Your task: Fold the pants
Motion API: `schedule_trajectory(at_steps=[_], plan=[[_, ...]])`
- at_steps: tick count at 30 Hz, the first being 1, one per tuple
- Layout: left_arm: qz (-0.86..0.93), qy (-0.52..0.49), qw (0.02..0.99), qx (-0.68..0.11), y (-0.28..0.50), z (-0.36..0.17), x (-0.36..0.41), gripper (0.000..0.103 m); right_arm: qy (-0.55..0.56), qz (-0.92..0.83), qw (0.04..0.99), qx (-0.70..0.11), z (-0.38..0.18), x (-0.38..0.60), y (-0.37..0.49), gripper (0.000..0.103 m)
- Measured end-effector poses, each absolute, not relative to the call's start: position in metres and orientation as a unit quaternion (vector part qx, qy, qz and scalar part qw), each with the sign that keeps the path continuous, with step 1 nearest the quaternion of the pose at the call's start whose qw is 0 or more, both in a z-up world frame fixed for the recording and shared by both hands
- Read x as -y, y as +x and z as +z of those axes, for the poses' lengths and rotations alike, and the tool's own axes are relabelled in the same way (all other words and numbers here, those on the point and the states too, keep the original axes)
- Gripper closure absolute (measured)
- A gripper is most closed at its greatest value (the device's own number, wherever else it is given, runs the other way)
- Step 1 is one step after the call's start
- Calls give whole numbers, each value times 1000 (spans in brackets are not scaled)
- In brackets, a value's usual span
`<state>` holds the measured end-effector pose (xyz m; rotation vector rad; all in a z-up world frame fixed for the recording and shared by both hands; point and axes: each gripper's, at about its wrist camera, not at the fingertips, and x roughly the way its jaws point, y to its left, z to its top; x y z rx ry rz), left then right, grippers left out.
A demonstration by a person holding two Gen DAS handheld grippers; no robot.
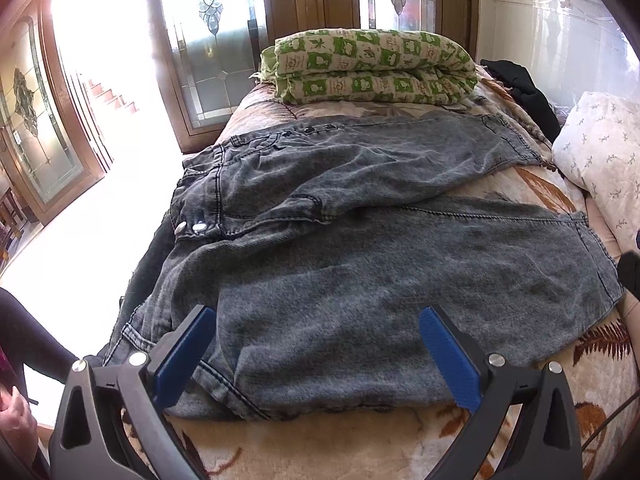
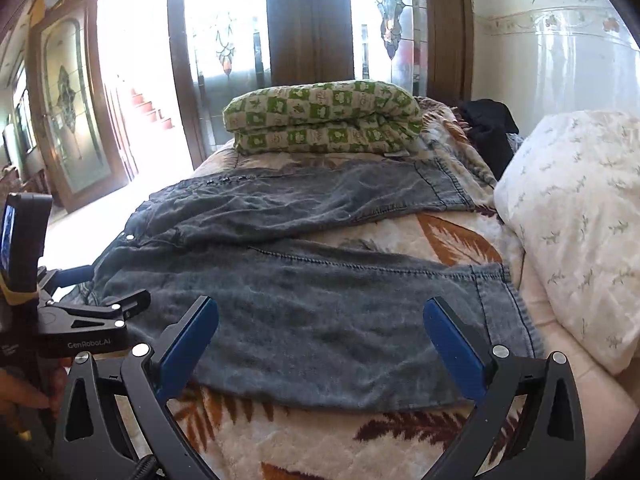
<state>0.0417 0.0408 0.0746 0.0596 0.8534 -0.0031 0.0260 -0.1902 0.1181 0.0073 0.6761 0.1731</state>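
On the bed [image 1: 520, 420], over a leaf-print blanket, the pants [image 1: 360, 272] lie spread flat, waist twd the window side, legs running out twd the pillow [image 1: 600, 160]. Taking the pants as landmark: both legs are splayed apart in a V w/ blanket showing between them near the hems; a folded green quilt [image 1: 368, 68] sits just beyond the far leg, a dark garment [image 1: 524, 88] beyond the far hem, the pillow just past the hems.

Left gripper [image 1: 316, 356] hovers over the near leg close to the waist end, jaws wide apart, nothing in them. Right gripper [image 2: 320, 344] hangs over the same near leg further twd the hem, also released, blue pads [image 2: 452, 344] clear of the denim. From the right wrist view the left gripper's body shows just beside the waist edge.

Step, as I judge it: pre-fold, i.e. no fold made yet, pants only laid out. Likely first move is stacking one leg on the other lengthwise. That calls for pinching the near leg's edge at 2 pts, waist side w/ left, hem side w/ right, then lifting both together and carrying over to the far leg so seams line up. Denim looks heavy and a bit wrinkled at the crotch, so grip needs a good bite of cloth, not just the top layer; whether the near edge is 1 or 2 layers, can't tell
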Motion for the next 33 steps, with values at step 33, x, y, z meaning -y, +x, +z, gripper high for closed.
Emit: schedule_trajectory(at_steps=[33], plan=[[-13,67,888,-455,151,66,-105,0,-10,142,915,-378,102,159,155,0]])
